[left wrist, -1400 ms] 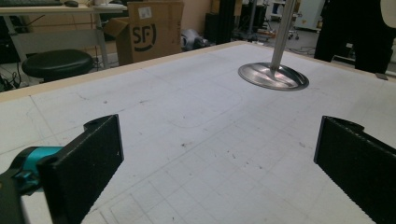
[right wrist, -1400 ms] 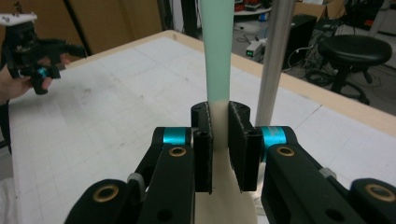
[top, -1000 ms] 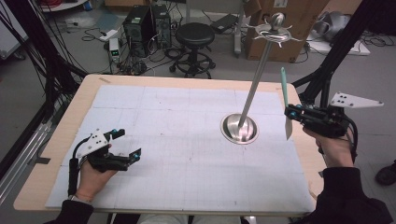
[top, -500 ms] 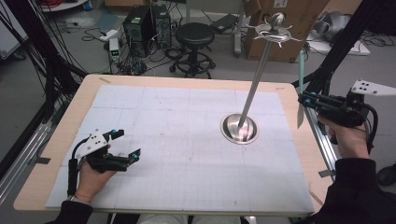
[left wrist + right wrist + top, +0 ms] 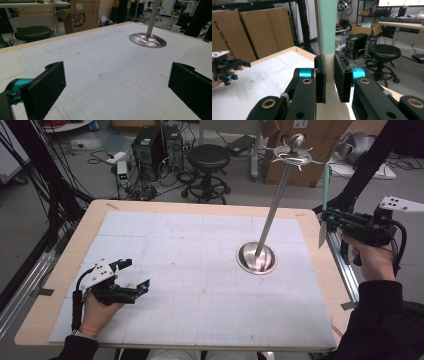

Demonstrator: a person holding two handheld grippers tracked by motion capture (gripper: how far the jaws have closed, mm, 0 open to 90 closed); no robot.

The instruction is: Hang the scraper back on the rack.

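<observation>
A metal stand rises tilted from a round steel base (image 5: 256,258) (image 5: 147,40) on the table's right half, with a ring of hooks at its top (image 5: 295,153). Beyond the table's right edge, my right gripper (image 5: 327,216) (image 5: 329,80) is shut on a utensil (image 5: 326,180) (image 5: 327,25). The utensil's mint-green handle points up and its pale blade hangs below the jaws. My left gripper (image 5: 136,275) rests low on the mat at the front left, jaws wide apart and nothing between its fingers (image 5: 47,85); it also appears small at the left of the right gripper view (image 5: 227,67).
A white gridded mat (image 5: 190,270) covers the wooden table (image 5: 65,270). Behind the table stand a black stool (image 5: 208,157), a computer tower (image 5: 150,145) and cardboard boxes (image 5: 320,140). A black frame strut (image 5: 365,175) runs up at the right, close to my right hand.
My right gripper has carried the utensil up and to the right, from above the table's right margin to beyond its edge. The left gripper has stayed put.
</observation>
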